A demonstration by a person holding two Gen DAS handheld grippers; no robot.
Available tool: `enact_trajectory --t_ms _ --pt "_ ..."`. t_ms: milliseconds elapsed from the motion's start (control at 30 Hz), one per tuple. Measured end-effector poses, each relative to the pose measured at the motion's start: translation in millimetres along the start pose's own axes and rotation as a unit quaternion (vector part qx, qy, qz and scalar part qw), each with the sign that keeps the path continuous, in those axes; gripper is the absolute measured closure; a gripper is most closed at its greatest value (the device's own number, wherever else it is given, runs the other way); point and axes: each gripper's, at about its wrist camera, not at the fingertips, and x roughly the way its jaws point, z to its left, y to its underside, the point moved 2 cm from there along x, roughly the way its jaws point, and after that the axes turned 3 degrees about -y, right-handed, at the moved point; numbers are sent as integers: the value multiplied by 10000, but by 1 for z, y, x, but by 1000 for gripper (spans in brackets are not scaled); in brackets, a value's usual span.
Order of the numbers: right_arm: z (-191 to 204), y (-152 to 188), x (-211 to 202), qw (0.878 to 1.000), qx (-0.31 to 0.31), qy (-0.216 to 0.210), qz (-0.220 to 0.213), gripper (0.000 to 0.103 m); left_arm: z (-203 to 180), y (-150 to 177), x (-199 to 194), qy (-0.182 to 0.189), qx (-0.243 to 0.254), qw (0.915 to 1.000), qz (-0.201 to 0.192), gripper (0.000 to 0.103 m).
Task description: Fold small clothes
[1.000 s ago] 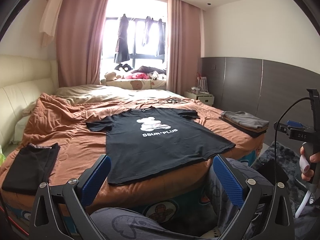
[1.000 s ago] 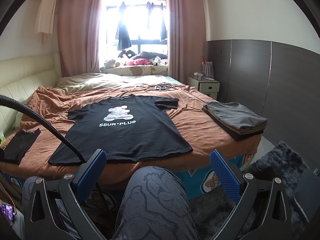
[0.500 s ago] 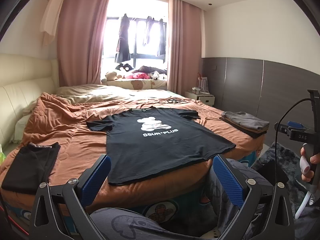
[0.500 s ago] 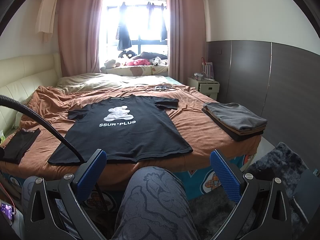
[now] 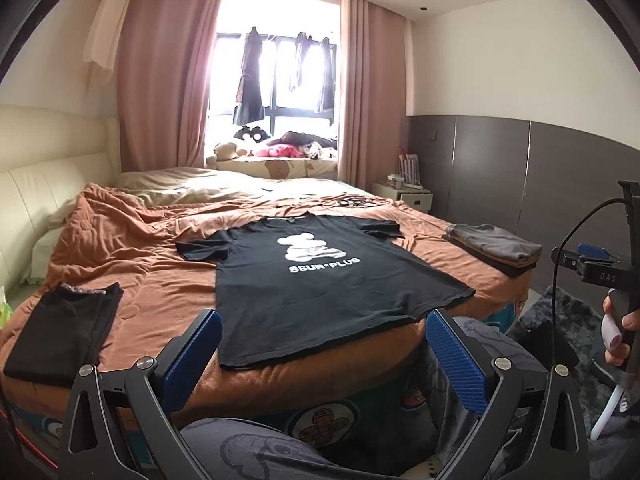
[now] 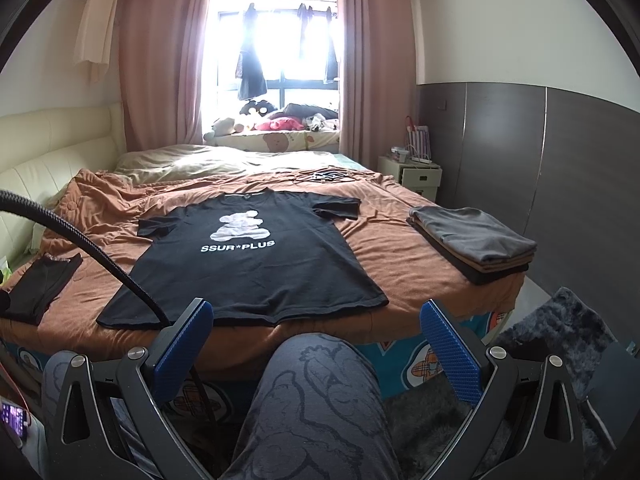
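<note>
A black T-shirt [image 5: 320,280] [image 6: 256,264] with a white bear print and "SSUR*PLUS" lettering lies flat, front up, on the orange bedspread, its hem toward me. My left gripper [image 5: 322,354] is open with nothing between its blue pads, held back from the bed's near edge just short of the hem. My right gripper [image 6: 316,340] is also open and empty, hovering above a person's knee [image 6: 316,396] in front of the bed. In the left wrist view, a hand [image 5: 624,324] at the right edge holds the other gripper's handle.
A folded dark garment [image 5: 60,332] [image 6: 36,284] lies at the bed's near left corner. A stack of folded grey and brown clothes [image 5: 494,246] [image 6: 472,240] sits at the right edge. A nightstand [image 6: 414,172] stands beyond; a dark shaggy rug [image 6: 556,336] covers the floor at right.
Both grippers have drifted very slightly; the view has barely shifted. The T-shirt and folded piles have not moved.
</note>
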Motion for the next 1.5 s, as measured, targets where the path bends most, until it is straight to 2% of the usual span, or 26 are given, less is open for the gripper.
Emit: enact_trajectory --t_ms 300,500,833,1100,1233,1433,1500 --pt "2 -12 7 10000 -35 92 -18 0 4 3 11 66 -127 9998 161 0" --pt "8 -20 19 9999 -79 8 -103 0 7 5 14 53 -175 9996 200 0" --pt "0 -40 78 9994 18 -343 -32 0 20 -2 34 -153 -316 9989 301 0" --pt "-6 -56 129 9984 104 -546 74 0 51 -30 65 -479 -670 9963 252 0" --pt "-3 -69 158 9982 105 -584 130 0 71 -44 87 -607 -895 9937 284 0" --pt "8 -86 185 9988 32 -464 165 0 87 -54 116 -758 -899 9923 387 0" --pt "15 -95 201 9970 -15 -737 235 0 93 -57 126 -872 -906 9911 445 0"
